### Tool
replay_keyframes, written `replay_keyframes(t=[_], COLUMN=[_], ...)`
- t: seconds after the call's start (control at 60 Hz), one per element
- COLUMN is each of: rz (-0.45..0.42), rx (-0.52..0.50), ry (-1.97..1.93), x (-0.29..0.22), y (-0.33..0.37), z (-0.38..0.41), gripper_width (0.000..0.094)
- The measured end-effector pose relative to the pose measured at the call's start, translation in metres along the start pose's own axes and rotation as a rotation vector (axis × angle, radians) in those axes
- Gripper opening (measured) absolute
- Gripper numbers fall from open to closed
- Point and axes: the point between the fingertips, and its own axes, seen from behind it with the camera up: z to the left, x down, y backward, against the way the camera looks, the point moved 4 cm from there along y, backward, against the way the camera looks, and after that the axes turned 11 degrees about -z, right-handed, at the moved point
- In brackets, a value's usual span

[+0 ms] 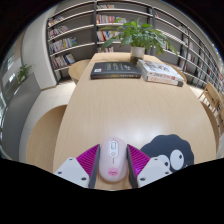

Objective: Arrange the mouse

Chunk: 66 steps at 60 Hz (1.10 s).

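Gripper view: white mouse [113, 158] sits between the two pink pads [88, 158] of the tool [113, 172], long axis pointing away along the fingers. Both pads lie against the mouse's sides; tool is pinching the mouse. Mouse rests low over the wooden tabletop [110, 110]. Just right of the right finger, a dark mouse mat [168, 153] with a cartoon sheep face lies flat on the tabletop. Well beyond the fingers, at the far end: a dark book [115, 70], a second stack of books [161, 72] beside it, a potted plant [137, 37] behind. Bookshelves [75, 35] line the back wall.
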Motion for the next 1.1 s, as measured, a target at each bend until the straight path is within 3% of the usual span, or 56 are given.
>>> replay_keyframes(t=[0.233,0.4,0.533,0.7,0.817,0.933,0.983,1.1], rz=[0.039,0.053,-0.070,-0.290,-0.382,-0.367,-0.342,-0.223], rx=[-0.030,-0.068,-0.095,-0.064,-0.045,-0.043,-0.030,-0.036], ry=[0.024,0.010,0.051,0.068,0.060,0.050,0.057,0.036], x=[0.002,-0.008,-0.075,-0.185,-0.225,-0.210,-0.178,-0.117], y=[0.001,0.014,0.045,0.105,0.140,0.148,0.145,0.119], z=[0.006,0.015,0.014,-0.022,-0.065,-0.107,-0.123,-0.148], gripper_width=[0.0354,0.0324,0.0324,0.0323,0.0322,0.0321,0.0322,0.0322])
